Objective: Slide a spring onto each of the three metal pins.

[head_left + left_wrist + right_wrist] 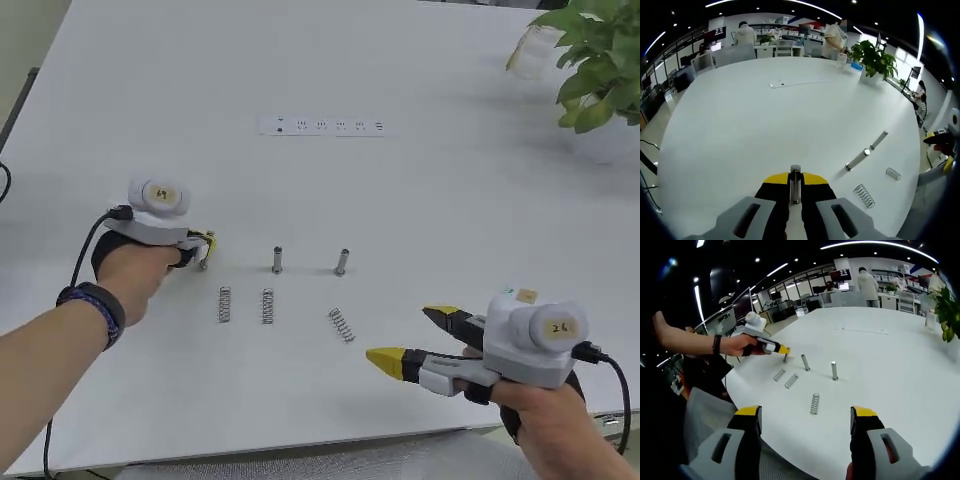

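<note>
My left gripper squeezes 1 standing pin, and my open right gripper is closest to the spring lying flat just ahead, pointing lengthwise away from me.

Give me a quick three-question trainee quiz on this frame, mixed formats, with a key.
1. True or false: a spring already sits on one of the pins.
2. The left gripper is shut on: A) a spring, B) a pin, C) nothing.
3. How many springs lie loose on the table?
Key: 1 false; 2 B; 3 three.
</note>
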Tool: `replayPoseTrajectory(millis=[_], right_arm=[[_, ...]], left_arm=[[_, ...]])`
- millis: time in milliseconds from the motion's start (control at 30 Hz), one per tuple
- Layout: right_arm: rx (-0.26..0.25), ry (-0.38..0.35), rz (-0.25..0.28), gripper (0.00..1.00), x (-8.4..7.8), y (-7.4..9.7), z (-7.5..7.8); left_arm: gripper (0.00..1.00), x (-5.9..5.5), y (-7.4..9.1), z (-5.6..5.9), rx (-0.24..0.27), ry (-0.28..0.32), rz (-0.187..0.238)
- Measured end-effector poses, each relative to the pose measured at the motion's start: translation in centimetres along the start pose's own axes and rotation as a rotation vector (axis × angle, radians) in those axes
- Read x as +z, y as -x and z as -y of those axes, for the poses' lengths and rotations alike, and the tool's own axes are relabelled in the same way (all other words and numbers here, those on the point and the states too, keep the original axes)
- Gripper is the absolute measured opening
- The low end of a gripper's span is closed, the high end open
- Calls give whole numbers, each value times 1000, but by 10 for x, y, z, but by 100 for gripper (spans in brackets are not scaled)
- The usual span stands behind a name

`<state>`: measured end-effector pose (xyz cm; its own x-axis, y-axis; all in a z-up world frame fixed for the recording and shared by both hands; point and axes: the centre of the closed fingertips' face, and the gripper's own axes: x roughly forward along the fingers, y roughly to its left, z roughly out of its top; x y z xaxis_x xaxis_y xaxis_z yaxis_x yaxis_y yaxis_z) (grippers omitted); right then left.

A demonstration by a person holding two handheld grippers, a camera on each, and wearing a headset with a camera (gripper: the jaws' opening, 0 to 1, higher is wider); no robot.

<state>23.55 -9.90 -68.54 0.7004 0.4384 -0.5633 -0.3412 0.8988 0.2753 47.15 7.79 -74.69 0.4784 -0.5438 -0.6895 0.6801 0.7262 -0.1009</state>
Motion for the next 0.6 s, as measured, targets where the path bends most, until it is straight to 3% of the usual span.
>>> replayPoseTrajectory(millis=[600], right_arm=[[4, 3, 4, 71, 0, 0, -3]], left_arm=[[0, -6, 14, 1, 10, -25, 6]])
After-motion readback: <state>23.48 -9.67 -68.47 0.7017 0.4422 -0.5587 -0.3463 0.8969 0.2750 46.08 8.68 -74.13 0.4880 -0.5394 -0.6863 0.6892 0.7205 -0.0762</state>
